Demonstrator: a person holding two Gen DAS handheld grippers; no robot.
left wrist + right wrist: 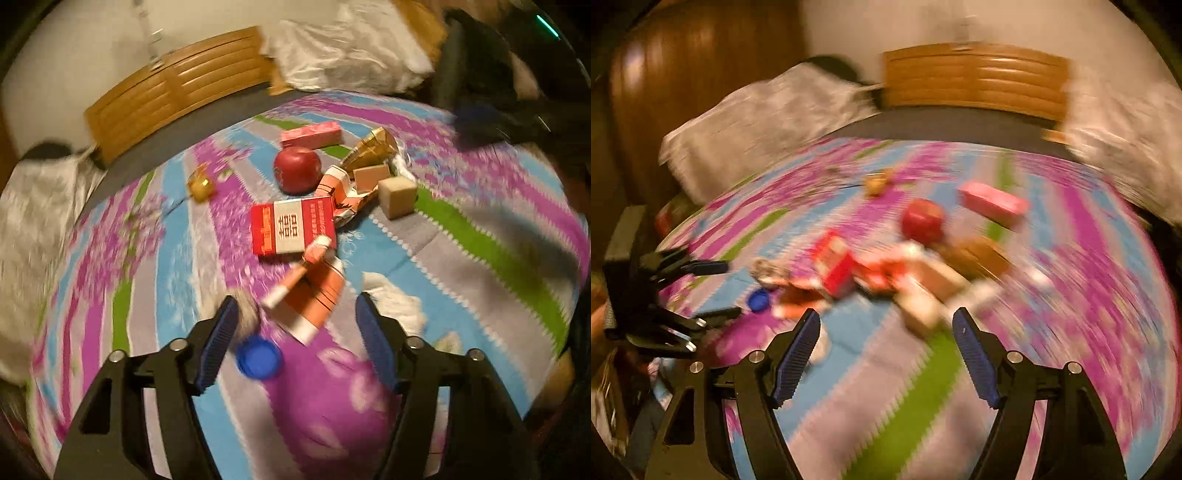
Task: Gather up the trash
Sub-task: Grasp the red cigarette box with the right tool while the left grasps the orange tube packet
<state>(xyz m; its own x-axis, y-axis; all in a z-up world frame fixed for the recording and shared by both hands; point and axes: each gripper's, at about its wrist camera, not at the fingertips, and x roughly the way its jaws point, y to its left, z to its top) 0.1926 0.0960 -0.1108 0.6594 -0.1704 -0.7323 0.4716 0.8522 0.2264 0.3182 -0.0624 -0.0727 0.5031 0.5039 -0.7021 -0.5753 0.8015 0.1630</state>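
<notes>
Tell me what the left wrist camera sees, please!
The open left gripper hovers over a striped bedspread, nearest an orange wrapper and a blue cap. Farther off lie a red box, an apple and a pink box.

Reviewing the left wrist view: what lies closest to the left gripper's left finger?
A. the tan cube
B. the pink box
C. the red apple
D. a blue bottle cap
D. The blue bottle cap sits beside the left gripper, while the other items lie farther up the bedspread.
</notes>
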